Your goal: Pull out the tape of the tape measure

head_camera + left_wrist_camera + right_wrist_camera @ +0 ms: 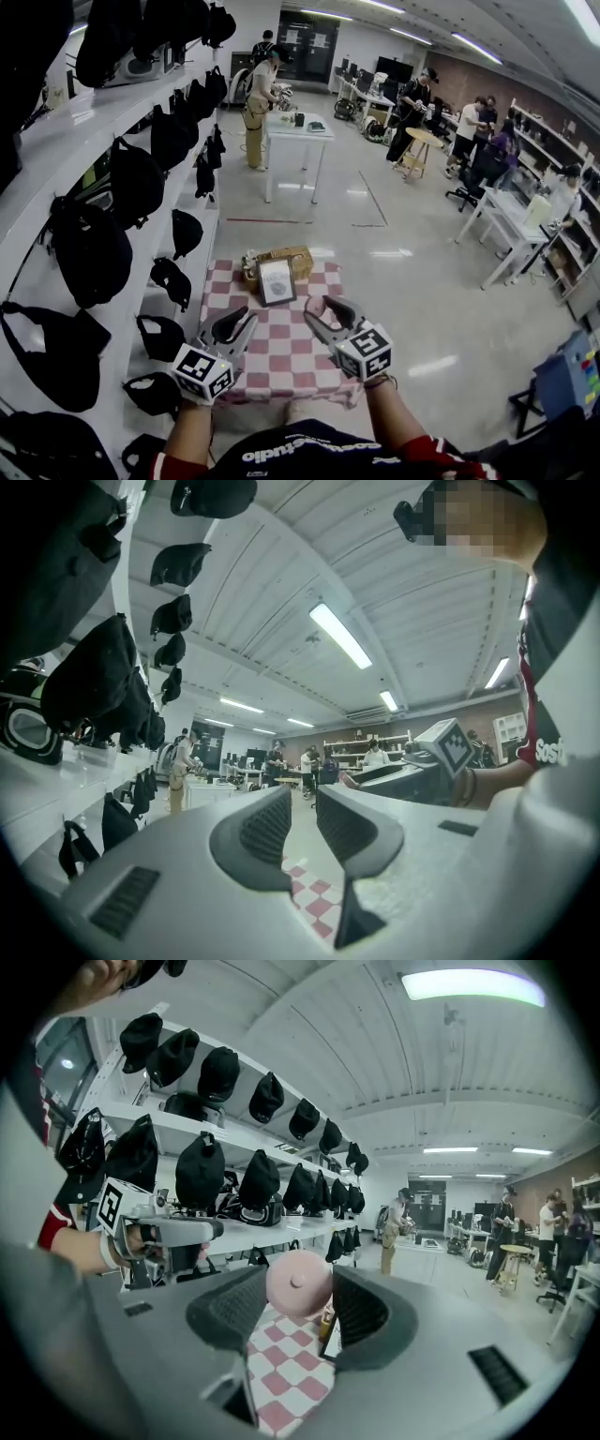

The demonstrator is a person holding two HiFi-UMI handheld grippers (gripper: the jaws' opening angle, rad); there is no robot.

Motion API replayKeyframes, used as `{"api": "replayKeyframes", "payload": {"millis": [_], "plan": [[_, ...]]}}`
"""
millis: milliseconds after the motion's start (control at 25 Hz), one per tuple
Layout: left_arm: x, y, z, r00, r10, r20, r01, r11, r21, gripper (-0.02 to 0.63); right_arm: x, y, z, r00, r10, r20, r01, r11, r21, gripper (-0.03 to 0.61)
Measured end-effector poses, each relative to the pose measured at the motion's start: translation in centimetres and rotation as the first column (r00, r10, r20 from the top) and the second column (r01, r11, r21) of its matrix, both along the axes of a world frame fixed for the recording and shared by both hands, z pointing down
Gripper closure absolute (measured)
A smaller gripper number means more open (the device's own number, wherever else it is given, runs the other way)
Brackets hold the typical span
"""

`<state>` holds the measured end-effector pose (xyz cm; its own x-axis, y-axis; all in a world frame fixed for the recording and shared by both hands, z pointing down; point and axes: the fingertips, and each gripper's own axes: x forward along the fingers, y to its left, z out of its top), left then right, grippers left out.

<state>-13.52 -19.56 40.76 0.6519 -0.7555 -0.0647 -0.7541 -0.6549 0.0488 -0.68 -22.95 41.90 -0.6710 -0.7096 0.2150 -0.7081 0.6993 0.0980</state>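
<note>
A small round pink tape measure [298, 1283] sits between the pads of my right gripper [298, 1309], which is shut on it; no tape shows pulled out. In the head view the right gripper [319, 311] hovers over the right half of the red-and-white checkered table [281, 366], and the tape measure is too small to make out there. My left gripper [246, 319] hangs over the left half of the table. Its jaws [303, 808] stand almost together with only a thin slit and nothing between them. The two grippers are side by side, apart.
A wicker basket [283, 257] and a framed card [277, 282] stand at the table's far edge. White shelves with black caps and bags [136, 178] run close along the left. Open floor lies to the right; people work at tables [295, 131] farther back.
</note>
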Motion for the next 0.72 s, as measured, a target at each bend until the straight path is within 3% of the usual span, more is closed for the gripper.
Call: {"api": "replayKeyframes", "payload": {"millis": [400,720], "plan": [[2.7,0.9,-0.1,0.992,0.08,0.095,-0.083,0.996,0.028,0.54,-2.2,2.7,-0.6,0.99,-0.121,-0.077,0.124,0.992,0.035,0.356],[5.2,2.6,-0.7,0.972,0.213,0.103,-0.218,0.975,0.043,0.54,-3.3,4.8,-1.2,0.968,-0.232,-0.093,0.238,0.969,0.059,0.356]]}}
